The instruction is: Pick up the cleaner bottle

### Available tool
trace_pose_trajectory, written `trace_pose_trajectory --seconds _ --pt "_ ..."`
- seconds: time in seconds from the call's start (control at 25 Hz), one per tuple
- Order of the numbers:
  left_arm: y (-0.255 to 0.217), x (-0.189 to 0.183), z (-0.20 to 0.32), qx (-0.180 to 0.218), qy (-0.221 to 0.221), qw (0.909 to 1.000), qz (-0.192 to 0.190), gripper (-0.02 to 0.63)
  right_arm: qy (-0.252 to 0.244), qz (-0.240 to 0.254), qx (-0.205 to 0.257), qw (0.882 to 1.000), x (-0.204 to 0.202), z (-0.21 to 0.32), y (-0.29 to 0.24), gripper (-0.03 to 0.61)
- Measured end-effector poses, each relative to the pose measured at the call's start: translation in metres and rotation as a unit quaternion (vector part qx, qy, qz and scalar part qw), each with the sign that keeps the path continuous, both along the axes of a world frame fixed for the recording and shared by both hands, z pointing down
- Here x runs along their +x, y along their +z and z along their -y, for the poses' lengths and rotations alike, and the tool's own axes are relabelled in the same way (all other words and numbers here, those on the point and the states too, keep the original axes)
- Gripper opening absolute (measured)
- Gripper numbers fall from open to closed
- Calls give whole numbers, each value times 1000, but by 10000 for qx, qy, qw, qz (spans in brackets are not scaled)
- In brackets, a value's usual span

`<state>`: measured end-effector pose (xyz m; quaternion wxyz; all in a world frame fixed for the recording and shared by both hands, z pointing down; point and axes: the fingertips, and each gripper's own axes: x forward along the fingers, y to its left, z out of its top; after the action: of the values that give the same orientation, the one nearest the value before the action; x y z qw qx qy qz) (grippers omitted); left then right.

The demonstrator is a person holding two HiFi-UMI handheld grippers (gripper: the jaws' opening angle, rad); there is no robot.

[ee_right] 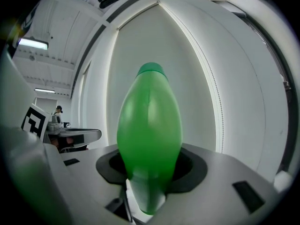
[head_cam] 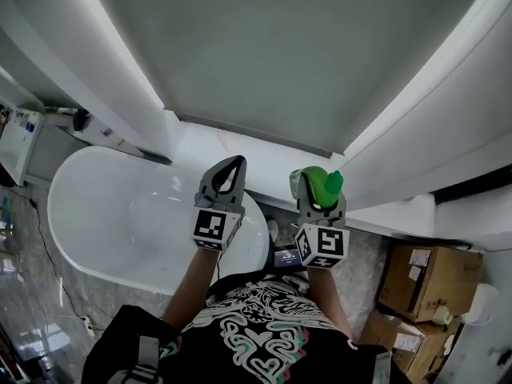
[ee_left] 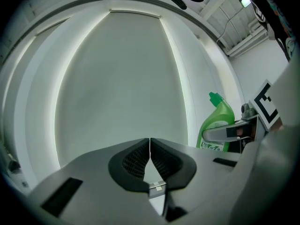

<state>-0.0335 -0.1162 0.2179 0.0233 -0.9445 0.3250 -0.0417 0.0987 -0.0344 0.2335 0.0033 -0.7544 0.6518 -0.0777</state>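
right gripper (head_cam: 322, 197) jaws spread wide, clamped round green plastic cleaner bottle (ee_right: 149, 125) so it hangs upright off any surface, left gripper (ee_left: 149, 143) pinched together, empty

Green cleaner bottle (ee_right: 149, 125), upright, gripped aloft

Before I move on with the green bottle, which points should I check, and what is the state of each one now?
1. Green plastic cleaner bottle held between the pads of the right gripper: ok.
2. The bottle's green cap in place: ok.
3. Left gripper shut and empty: ok.
4. The two grippers apart from each other in the head view: ok.
5. Grip firm enough that the bottle will not slip: cannot tell.
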Motion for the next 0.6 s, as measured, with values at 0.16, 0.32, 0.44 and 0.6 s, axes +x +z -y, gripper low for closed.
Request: trace_pose_trajectory --seconds 0.16,0.32,0.44,0.6 --pt "-15 5 -5 109 84 9999 -62 18 47 -24 104 9999 7 -4 -14 206" --pt "-24 6 -11 203 135 9997 -98 18 91 66 204 9997 8 -11 -23 206" --pt "-23 9 -15 204 123 9996 -131 18 56 15 238 9997 8 -16 -25 206" --pt "-21 9 -19 149 133 9997 -129 18 28 268 246 9993 6 -20 -22 206"
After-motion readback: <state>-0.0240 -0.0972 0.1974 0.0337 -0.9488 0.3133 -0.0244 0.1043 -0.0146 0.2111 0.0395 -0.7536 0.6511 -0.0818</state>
